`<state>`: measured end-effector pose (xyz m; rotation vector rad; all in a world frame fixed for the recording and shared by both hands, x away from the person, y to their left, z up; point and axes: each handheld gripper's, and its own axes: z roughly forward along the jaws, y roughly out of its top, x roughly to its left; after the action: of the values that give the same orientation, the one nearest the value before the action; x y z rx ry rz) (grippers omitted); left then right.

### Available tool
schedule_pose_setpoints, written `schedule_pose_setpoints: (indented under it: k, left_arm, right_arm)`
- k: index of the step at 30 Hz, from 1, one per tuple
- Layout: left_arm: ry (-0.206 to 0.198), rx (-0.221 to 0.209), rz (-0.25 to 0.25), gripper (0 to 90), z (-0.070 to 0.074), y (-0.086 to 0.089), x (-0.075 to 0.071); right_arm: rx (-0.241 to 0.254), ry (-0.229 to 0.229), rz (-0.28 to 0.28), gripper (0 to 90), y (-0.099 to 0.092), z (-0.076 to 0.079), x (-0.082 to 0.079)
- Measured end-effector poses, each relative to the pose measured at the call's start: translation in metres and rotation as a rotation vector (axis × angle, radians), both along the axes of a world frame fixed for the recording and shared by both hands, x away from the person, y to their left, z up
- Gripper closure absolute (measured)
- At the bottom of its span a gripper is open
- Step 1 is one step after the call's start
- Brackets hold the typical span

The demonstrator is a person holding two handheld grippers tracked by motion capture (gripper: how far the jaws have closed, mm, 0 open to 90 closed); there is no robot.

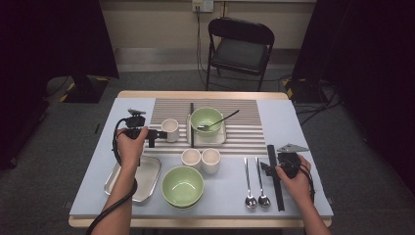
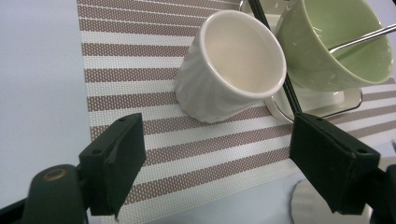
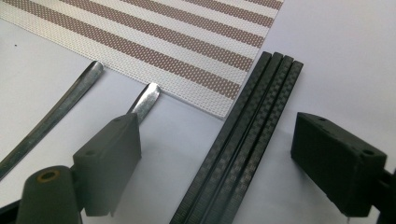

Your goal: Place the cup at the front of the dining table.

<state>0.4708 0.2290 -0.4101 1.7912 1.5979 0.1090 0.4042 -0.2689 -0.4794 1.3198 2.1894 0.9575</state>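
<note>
We see bare table (image 1: 306, 132) right of the striped mat (image 1: 244, 128), an open lane. Mid-table is crowded: two cups (image 1: 200, 159) stand just beyond the near green bowl (image 1: 182, 186), and spoons (image 1: 256, 178) lie beside black chopsticks (image 1: 274, 177).

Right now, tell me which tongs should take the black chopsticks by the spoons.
Right. The right tongs are open and already straddle the black chopsticks beside the two spoons. The left tongs, also open, face the white cup on the striped mat, across the table.
</note>
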Motion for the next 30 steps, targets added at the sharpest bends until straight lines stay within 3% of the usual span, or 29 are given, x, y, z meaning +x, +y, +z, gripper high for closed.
schedule_pose_setpoints:
  k: [30]
  left_arm:
    - [0.001,0.018,-0.059,18.2,-0.005,0.012,-0.019]
  right_arm:
    - [0.0,0.0,0.0,15.2,0.0,0.0,0.0]
